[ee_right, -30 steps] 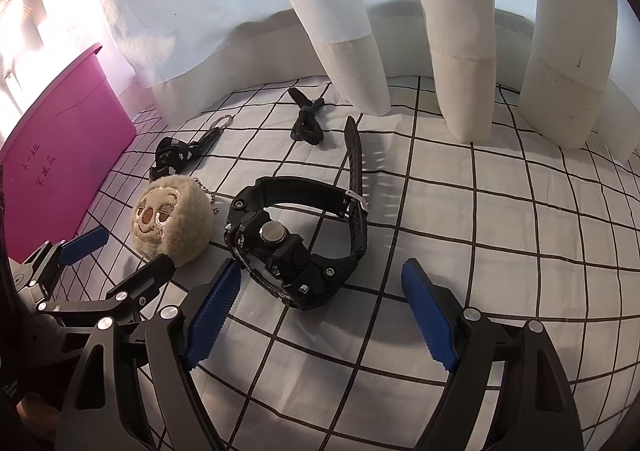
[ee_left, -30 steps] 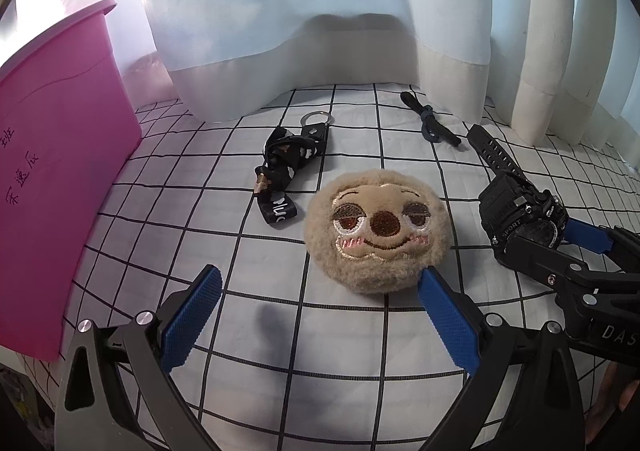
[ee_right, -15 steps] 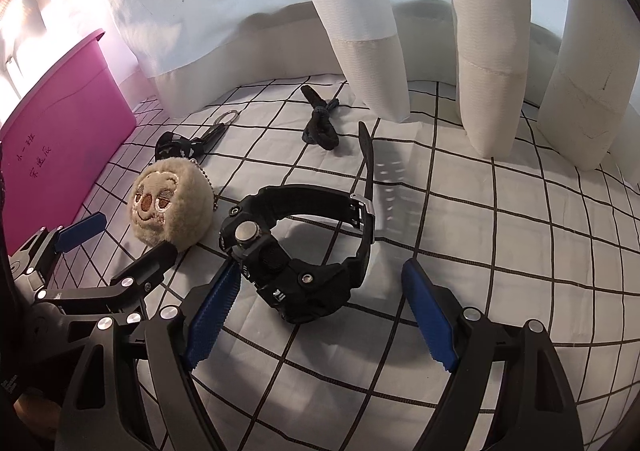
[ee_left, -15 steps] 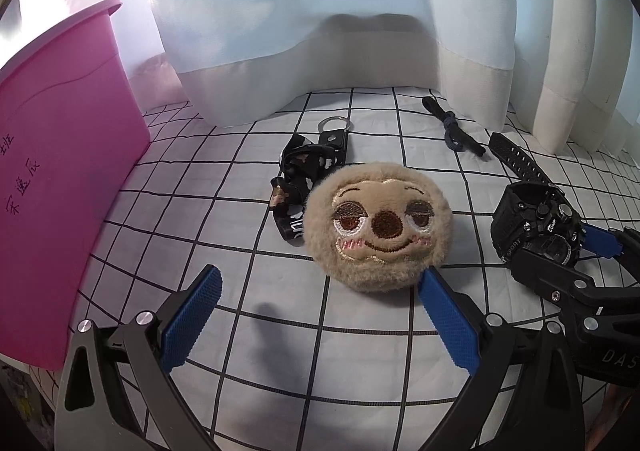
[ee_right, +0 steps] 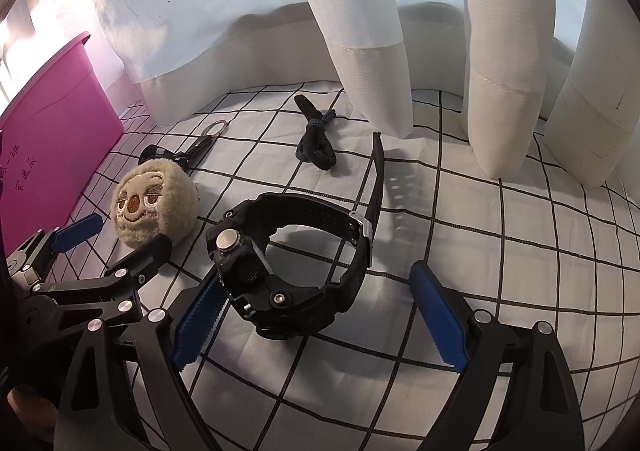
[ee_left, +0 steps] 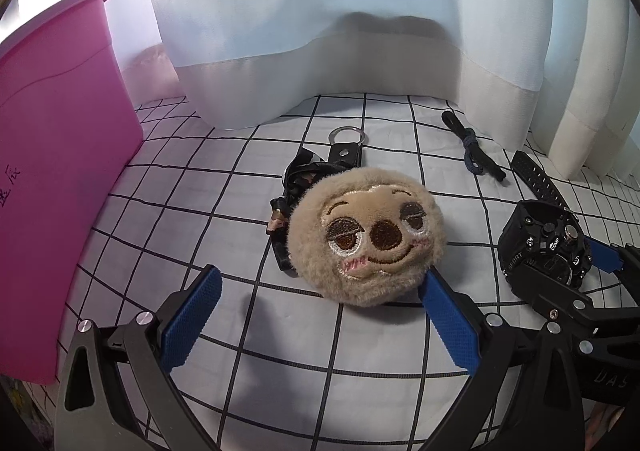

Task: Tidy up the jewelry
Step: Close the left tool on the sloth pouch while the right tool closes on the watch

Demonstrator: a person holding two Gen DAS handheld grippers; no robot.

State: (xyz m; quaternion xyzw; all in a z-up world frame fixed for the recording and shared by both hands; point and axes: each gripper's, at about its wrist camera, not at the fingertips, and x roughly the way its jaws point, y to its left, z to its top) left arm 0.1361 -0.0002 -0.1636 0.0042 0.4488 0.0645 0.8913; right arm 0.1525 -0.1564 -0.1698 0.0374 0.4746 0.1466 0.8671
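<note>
While grippers gape, watch [ee_right: 304, 263] on edge, strap [ee_right: 376, 171] pointing away

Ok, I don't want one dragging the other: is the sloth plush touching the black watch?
Apart. The left wrist view shows a strip of checked cloth between the sloth plush and the black watch.

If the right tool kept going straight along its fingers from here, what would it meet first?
Most likely the black watch: it lies on the checked cloth between the open fingers of the right tool, its case close beside the left finger. Whether that finger already touches it cannot be told.
</note>
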